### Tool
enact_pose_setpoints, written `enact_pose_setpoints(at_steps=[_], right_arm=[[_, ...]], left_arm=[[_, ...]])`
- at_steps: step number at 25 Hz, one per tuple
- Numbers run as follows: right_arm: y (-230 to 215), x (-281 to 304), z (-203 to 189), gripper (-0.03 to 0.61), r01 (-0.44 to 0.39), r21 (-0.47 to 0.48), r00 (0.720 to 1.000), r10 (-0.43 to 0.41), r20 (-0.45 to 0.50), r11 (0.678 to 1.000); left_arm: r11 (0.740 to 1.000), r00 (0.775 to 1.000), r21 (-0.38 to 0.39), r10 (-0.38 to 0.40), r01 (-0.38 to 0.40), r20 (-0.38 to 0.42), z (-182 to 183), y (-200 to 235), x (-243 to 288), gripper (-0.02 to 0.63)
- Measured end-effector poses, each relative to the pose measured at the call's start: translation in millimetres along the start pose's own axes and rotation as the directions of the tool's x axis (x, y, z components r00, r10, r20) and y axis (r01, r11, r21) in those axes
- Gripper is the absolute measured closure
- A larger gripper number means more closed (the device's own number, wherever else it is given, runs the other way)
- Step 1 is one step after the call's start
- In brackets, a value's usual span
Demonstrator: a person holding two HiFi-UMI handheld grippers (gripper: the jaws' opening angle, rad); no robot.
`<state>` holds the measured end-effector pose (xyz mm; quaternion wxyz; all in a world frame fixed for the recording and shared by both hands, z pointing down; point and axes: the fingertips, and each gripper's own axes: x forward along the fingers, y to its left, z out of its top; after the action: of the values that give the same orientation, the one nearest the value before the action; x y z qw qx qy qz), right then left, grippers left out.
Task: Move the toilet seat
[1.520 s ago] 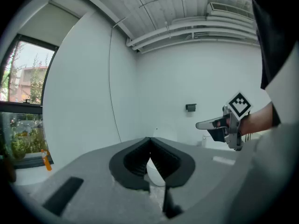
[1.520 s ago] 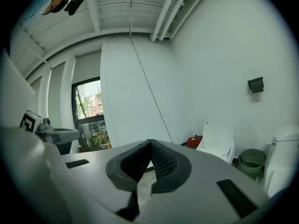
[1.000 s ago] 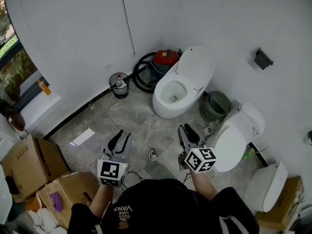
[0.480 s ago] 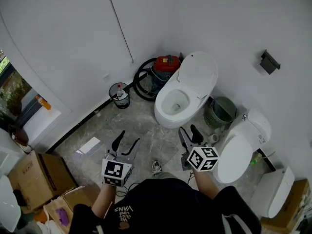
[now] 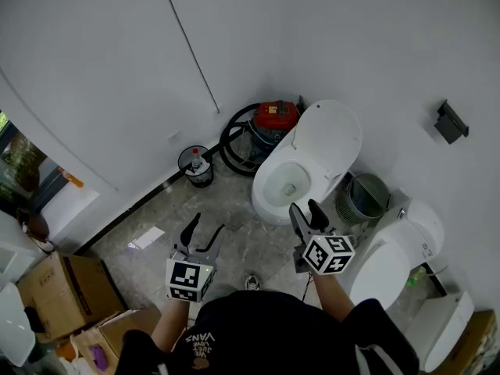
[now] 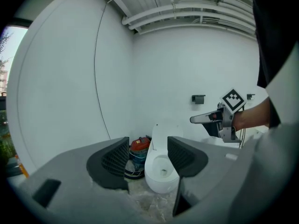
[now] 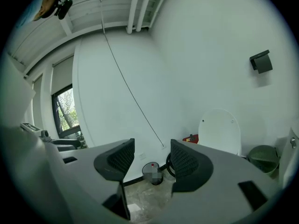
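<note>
Left gripper (image 5: 207, 223): jaws apart, nothing between
Right gripper (image 5: 305, 207): jaws apart, empty
Toilet seat (image 5: 328, 141): upright against the wall, beyond both grippers; lid and ring indistinguishable
Red vacuum (image 5: 273, 118): lower part hidden behind toilet bowl (image 5: 269, 198)

I'm in a bare white bathroom doubling as storage — one toilet (image 5: 291, 180) at the wall, a second toilet (image 5: 388, 262) nearby, cardboard boxes (image 5: 66, 283), a red vacuum (image 5: 273, 119).

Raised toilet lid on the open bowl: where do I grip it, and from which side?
Probably the lid's free upper rim, coming from the front over the bowl. It stands raised, back toward the wall, so only that thin edge fits between jaws.
</note>
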<state>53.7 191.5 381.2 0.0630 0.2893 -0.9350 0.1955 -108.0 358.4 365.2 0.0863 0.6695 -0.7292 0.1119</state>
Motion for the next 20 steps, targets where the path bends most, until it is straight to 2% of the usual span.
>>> enact_pose_setpoints(at_steps=[4,8,13,20], right_arm=[[-9.4,21.3,2.7,0.354,-0.007,0.015,1.000,0.007,-0.006,1.000],[-20.0,36.8,-1.4,0.356,0.025,0.030,1.000,-0.024,-0.019,0.999],[-33.4,56.2,5.5,0.358,0.108,0.050,0.994,-0.107,-0.007,0.993],[-43.4,82.0,19.6,0.360,0.252,0.108,0.967,-0.255,0.019,0.962]], left_arm=[[1.000,1.000,-0.004,0.004,-0.004,-0.019,0.2,6.8,20.4,0.364],[1.000,0.999,-0.019,-0.024,0.024,-0.025,-2.2,18.4,44.4,0.364],[0.992,0.992,-0.006,-0.124,0.124,-0.022,5.0,31.8,90.6,0.364],[0.955,0.957,0.064,-0.287,0.289,-0.041,30.9,61.0,155.5,0.364]])
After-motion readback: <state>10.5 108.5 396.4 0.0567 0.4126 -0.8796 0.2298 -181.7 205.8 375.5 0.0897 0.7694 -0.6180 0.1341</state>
